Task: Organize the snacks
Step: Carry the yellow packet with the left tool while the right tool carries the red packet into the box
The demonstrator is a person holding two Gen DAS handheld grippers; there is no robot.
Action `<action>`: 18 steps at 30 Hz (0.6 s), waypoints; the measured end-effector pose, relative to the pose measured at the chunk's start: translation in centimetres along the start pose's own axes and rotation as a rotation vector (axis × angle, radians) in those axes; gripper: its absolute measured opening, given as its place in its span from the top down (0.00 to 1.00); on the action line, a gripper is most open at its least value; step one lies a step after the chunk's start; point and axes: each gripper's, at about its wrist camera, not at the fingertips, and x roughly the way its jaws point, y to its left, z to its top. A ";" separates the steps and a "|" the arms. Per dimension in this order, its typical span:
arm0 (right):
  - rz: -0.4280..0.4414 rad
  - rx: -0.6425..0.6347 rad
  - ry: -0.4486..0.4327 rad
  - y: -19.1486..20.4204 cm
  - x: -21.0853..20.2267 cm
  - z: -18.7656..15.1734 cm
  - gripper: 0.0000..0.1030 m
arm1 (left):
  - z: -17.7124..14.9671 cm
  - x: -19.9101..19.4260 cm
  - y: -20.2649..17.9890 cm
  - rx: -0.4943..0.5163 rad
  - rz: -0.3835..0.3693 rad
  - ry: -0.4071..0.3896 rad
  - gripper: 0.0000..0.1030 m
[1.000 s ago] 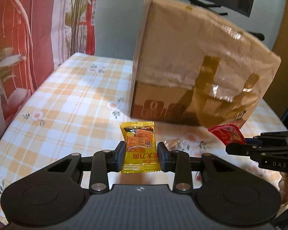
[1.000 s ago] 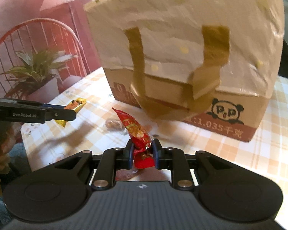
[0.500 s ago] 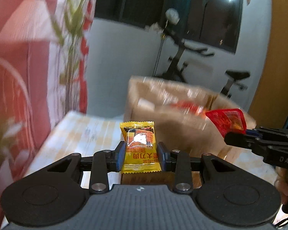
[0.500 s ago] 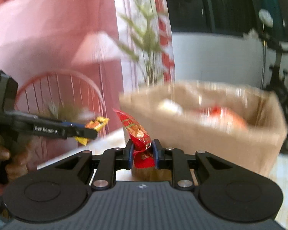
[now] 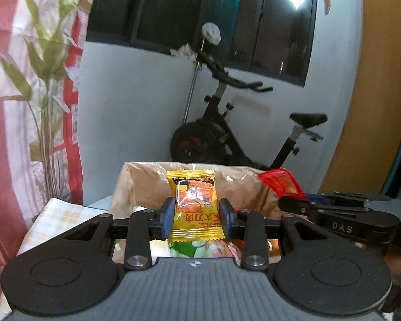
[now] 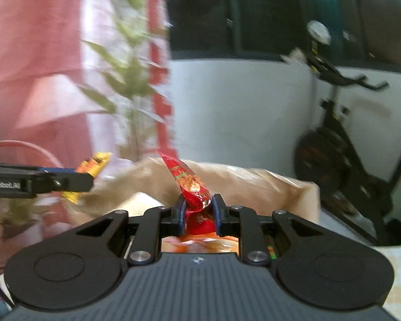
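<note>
Two tongs, two snacks. Left tongs [image 5: 195,218] clamp one yellow packet [image 5: 193,203]; right tongs [image 6: 199,214] clamp one red packet [image 6: 192,187]. Both packets up over the one open cardboard box [image 5: 144,184] on the worktop [image 5: 53,219].

Pale blue-white wall [image 5: 136,101]; dark window [image 5: 173,10] at 12 o'clock with a lamp reflection; black exercise bike [image 5: 227,133] against the wall; red-and-white leaf-print curtain [image 5: 26,107] at 9 o'clock; wooden panel [image 5: 374,93] at 3 o'clock; checked bench cloth [image 5: 53,219].
</note>
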 end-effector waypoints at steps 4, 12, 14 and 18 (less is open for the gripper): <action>-0.071 0.039 0.045 -1.6 1.2 -0.6 0.79 | 0.1 2.4 0.2 -0.011 -0.010 0.030 0.64; -0.087 0.079 0.054 -2.7 0.6 -1.4 0.57 | -0.4 3.7 0.2 0.013 -0.003 0.072 0.35; -0.089 0.082 0.040 -2.7 0.2 -1.3 0.54 | -0.2 3.2 0.5 0.010 -0.004 0.068 0.35; -0.046 0.087 0.012 -2.1 -1.2 -1.1 0.54 | -0.3 1.4 1.0 0.018 -0.002 0.066 0.35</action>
